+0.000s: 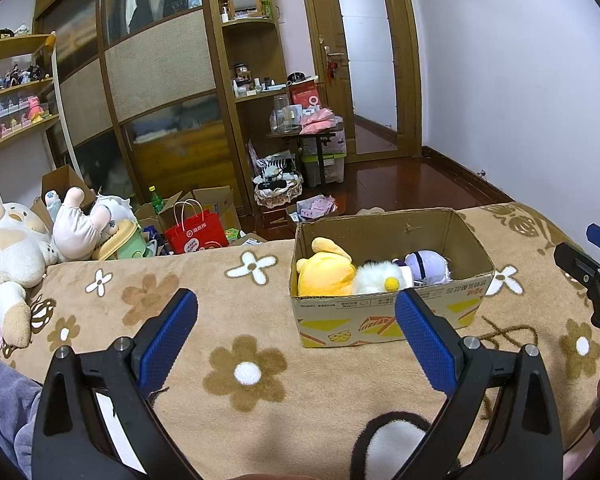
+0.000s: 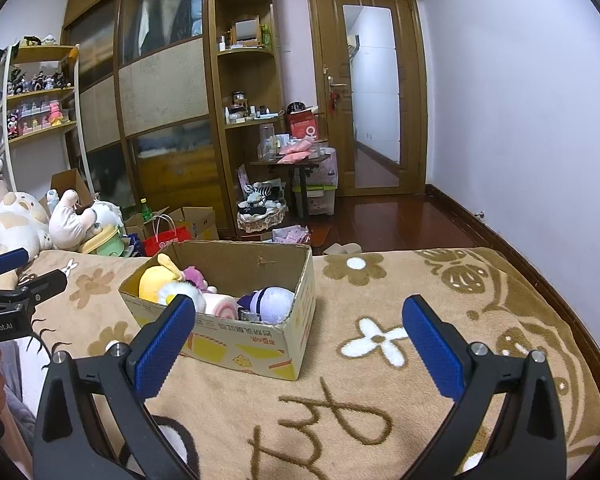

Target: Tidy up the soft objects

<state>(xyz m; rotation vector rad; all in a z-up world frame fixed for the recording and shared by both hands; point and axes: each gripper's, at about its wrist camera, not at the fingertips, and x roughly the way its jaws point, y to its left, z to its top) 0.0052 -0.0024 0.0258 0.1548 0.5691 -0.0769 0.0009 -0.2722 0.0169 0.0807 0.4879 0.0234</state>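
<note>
A cardboard box [image 1: 384,314] [image 2: 260,344] stands on the flower-patterned blanket. It holds a yellow plush [image 1: 326,272] [image 2: 154,278], a white fluffy plush [image 1: 376,278], a pale purple plush [image 1: 426,266] [image 2: 272,300] and a pink roll-shaped plush [image 2: 220,304]. My left gripper [image 1: 296,316] is open and empty, low over the blanket in front of the box. My right gripper [image 2: 298,320] is open and empty, to the right of the box. It also shows in the left wrist view [image 1: 592,264].
A large white and tan plush [image 1: 8,252] and a white and pink plush [image 1: 80,224] lie at the bed's left end. Beyond the bed edge are a red paper bag [image 1: 198,232], open boxes, a wardrobe, shelves and a small table.
</note>
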